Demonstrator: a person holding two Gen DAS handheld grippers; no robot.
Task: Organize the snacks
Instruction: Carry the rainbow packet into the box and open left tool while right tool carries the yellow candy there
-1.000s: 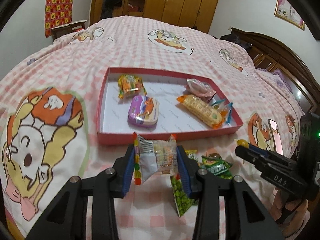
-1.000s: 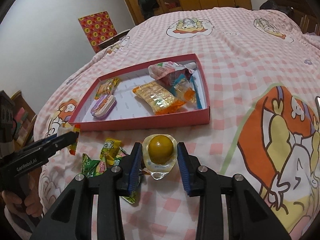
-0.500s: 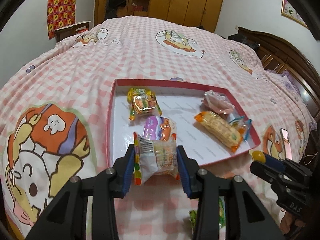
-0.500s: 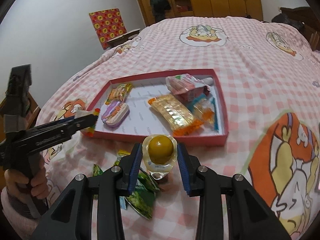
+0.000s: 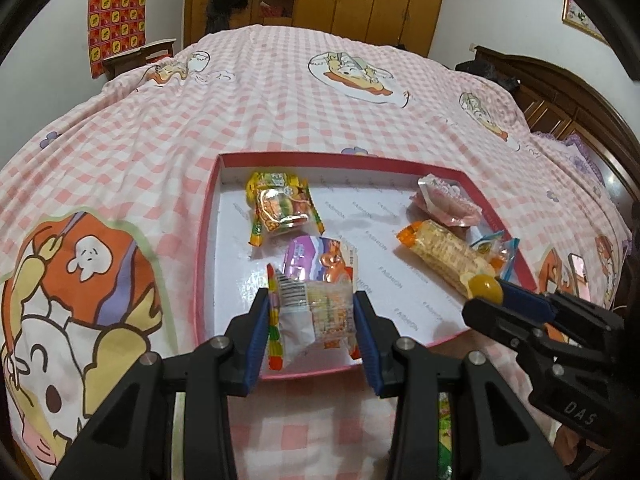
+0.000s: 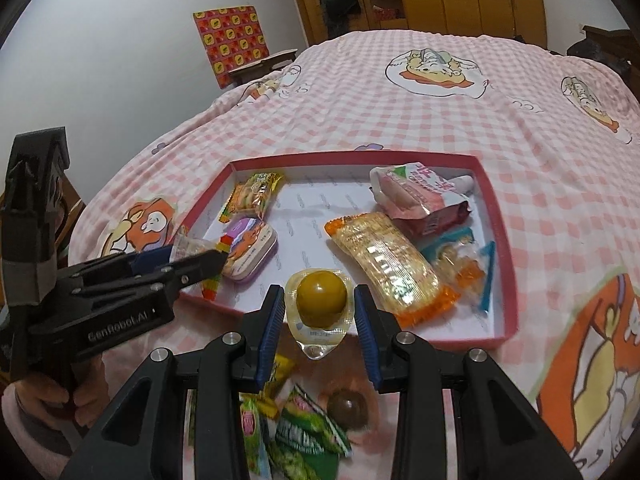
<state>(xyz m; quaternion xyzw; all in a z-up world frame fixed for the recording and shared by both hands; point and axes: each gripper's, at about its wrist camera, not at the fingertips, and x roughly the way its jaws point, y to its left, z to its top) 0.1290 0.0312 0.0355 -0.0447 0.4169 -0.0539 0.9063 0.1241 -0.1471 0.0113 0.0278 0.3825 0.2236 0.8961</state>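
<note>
My left claw [image 5: 310,320] is clenched on a crinkled clear-plastic snack packet with a printed barcode and a multicoloured striped edge [image 5: 308,312], held above the near left part of the shallow red-rimmed cardboard tray [image 5: 208,216]. The tray's white floor is printed all over with the repeated word "FASHION". My right claw [image 6: 320,314] is clenched on a clear plastic jelly cup holding a round amber-yellow ball [image 6: 321,300], held over the tray's near rim. The black body of the left claw, seen from the right wrist, reads "GenRobot.AI"; the right claw [image 5: 486,292], seen from the left wrist, reads "DAS".

Lying in the tray: a glossy yellow-green sachet [image 5: 280,204], a rounded purple tin with an orange cartoon figure [image 6: 252,250], a long ridged transparent wafer pack with orange ends [image 6: 386,266], a pink foil pouch with Chinese characters that I cannot read [image 6: 420,196], and small blue-edged clear wrappers [image 6: 466,264].

On the pink-and-white checked cartoon bedspread [image 6: 400,112], just beside the tray's near rim, lie crumpled green foil packets [image 6: 308,432] and a second, brown jelly cup [image 6: 348,408].
</note>
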